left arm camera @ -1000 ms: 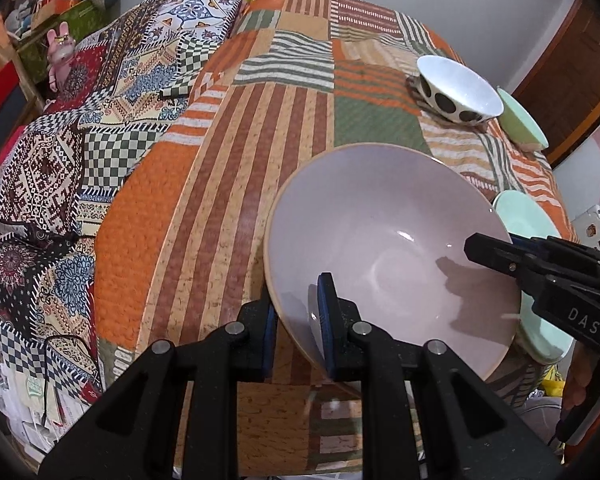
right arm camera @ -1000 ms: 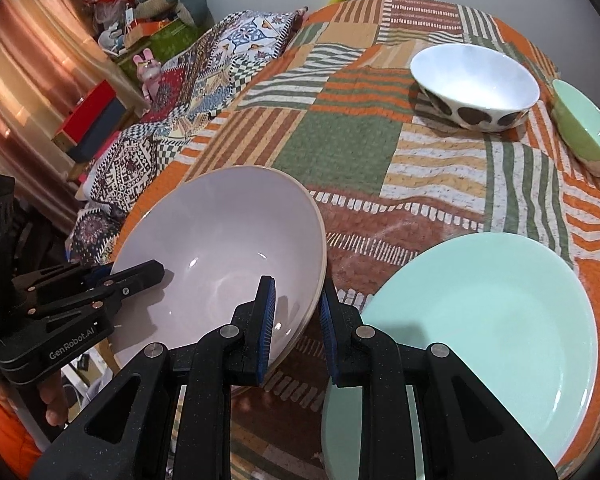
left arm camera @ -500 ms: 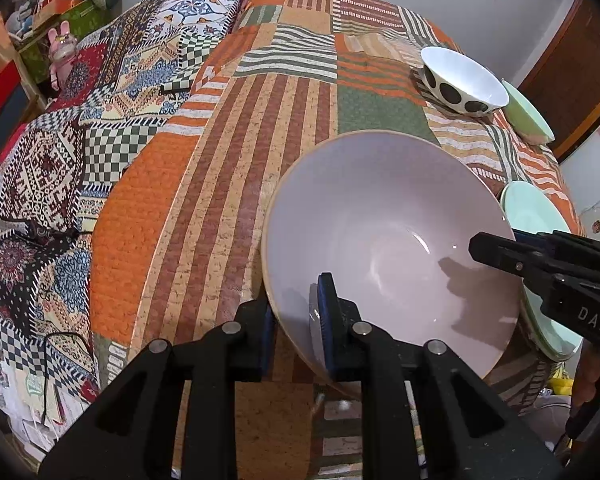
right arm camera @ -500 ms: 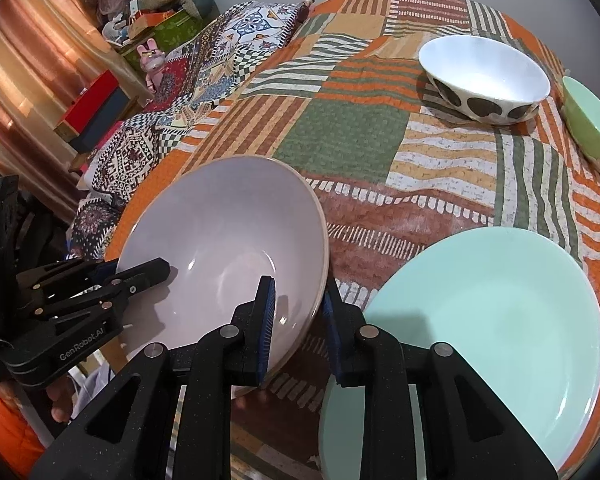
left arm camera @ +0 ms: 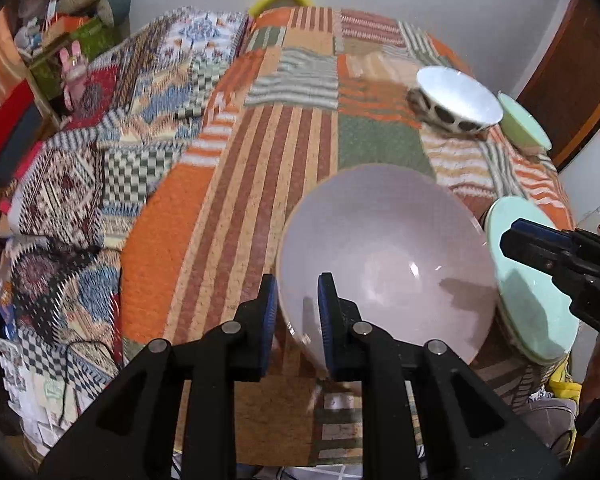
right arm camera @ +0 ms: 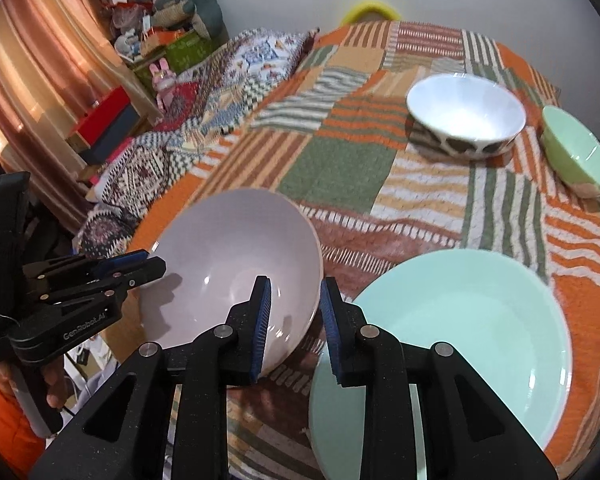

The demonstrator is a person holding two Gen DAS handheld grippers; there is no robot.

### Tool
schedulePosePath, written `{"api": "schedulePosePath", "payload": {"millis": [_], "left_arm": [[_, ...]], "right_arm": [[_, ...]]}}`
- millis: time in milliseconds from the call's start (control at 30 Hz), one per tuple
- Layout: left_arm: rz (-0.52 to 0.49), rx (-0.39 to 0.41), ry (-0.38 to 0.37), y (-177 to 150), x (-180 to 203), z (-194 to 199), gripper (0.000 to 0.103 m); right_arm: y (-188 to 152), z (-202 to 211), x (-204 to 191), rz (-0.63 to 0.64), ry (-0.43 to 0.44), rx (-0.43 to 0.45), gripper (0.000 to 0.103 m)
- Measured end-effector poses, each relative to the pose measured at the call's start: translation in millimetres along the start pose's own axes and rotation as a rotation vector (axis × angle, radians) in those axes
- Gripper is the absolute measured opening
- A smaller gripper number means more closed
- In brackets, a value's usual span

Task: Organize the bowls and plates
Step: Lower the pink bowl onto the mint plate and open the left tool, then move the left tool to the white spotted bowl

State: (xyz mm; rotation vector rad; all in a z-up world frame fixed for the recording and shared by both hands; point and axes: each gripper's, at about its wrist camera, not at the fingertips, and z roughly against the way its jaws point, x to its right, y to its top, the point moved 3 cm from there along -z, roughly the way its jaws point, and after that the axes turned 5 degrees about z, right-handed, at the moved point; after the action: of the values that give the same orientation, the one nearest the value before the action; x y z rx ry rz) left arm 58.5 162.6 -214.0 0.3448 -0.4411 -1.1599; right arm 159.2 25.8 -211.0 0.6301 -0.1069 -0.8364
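Observation:
A large pale lilac bowl (left arm camera: 388, 256) is held above the near edge of the patchwork-covered table. My left gripper (left arm camera: 296, 312) is shut on its near-left rim. My right gripper (right arm camera: 294, 318) is shut on its right rim; the bowl also shows in the right wrist view (right arm camera: 236, 268). A mint green plate (right arm camera: 452, 340) lies on the table to the right of the bowl, also in the left wrist view (left arm camera: 528, 280). A white bowl with dark spots (right arm camera: 466, 114) and a small green bowl (right arm camera: 578, 150) stand at the far right.
The table wears an orange, green and striped patchwork cloth (left arm camera: 300, 120). A patterned quilt (left arm camera: 112, 136) lies to the left. Shelves with toys and boxes (right arm camera: 148, 52) stand at the back left. A wooden door (left arm camera: 580, 60) is at the right.
Both grippers have lifted the lilac bowl off the table, held by its rim. The table's things look smaller and farther away.

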Motion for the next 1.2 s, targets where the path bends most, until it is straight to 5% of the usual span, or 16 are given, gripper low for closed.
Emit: {"api": "schedulePosePath", "payload": {"millis": [267, 433, 633, 900, 1200], "left_arm": [[-0.062, 0.129, -0.03, 28.8, 27.8, 44.7, 0.025], [-0.103, 0.217, -0.059, 48.8, 50.1, 71.0, 0.045], [-0.143, 0.282, -0.086, 74.2, 78.2, 86.1, 0.048], [-0.178, 0.321, -0.102, 108.8, 110.8, 80.1, 0.052], [-0.179, 0.275, -0.126, 149.6, 134.2, 37.4, 0.056]], "right_arm": [[10.1, 31.3, 11.0, -0.008, -0.023, 0.094, 0.028], [16.6, 55.9, 24.8, -0.015, -0.059, 0.16, 0.03], [25.9, 85.4, 52.9, -0.054, -0.11, 0.252, 0.037], [40.0, 101.3, 95.0, -0.117, -0.174, 0.305, 0.038], [61.6, 92.4, 140.0, -0.167, -0.217, 0.298, 0.038]]}}
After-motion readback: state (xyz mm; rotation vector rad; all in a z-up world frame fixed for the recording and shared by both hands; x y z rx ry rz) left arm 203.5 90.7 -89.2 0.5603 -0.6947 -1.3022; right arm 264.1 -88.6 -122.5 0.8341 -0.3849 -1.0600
